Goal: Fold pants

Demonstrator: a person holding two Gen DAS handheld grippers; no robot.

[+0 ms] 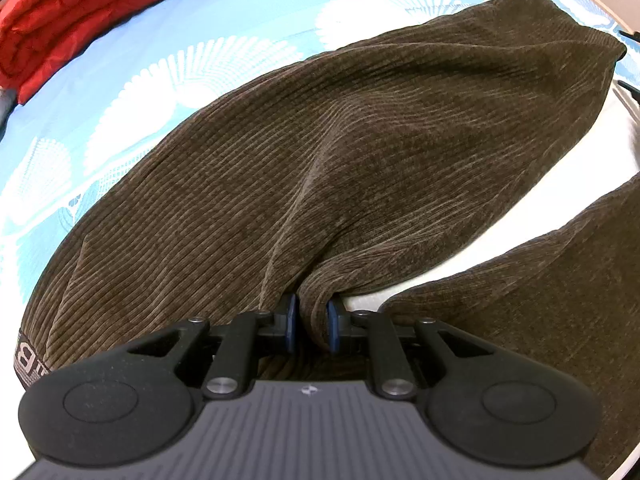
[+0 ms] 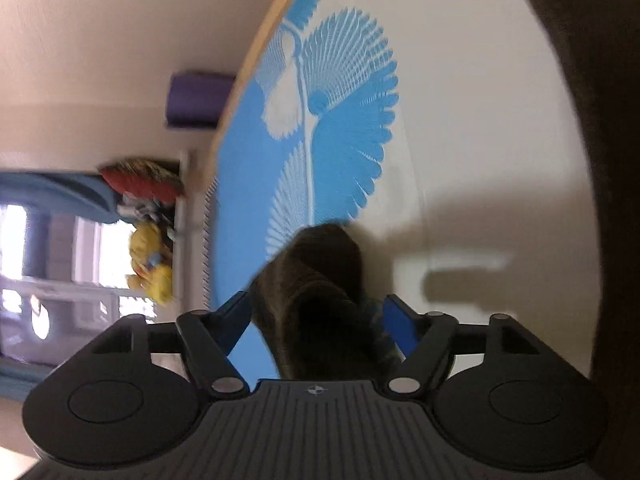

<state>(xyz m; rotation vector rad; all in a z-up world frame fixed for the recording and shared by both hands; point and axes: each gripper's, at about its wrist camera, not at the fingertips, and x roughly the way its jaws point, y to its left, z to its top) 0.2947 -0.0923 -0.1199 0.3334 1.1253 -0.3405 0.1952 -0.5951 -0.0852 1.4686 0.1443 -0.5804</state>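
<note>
Dark brown corduroy pants (image 1: 360,160) lie spread across the blue and white bed sheet (image 1: 160,60). My left gripper (image 1: 312,316) points steeply down and is shut on a pinched fold of them at their near edge. Another part of the pants (image 1: 540,300) runs off at the lower right. In the right wrist view, which is blurred and rolled sideways, my right gripper (image 2: 318,312) stands wide with a bunched end of the pants (image 2: 320,264) between its blue pads (image 2: 236,320). The pads do not visibly squeeze it. More dark pants cloth (image 2: 600,160) hangs along the right edge.
A folded red blanket (image 1: 80,12) sits at the far left of the bed. A label (image 1: 28,360) shows on the pants' left edge. Beyond the bed's edge (image 2: 256,48) are a purple block (image 2: 200,100), a yellow toy (image 2: 152,264) and a window.
</note>
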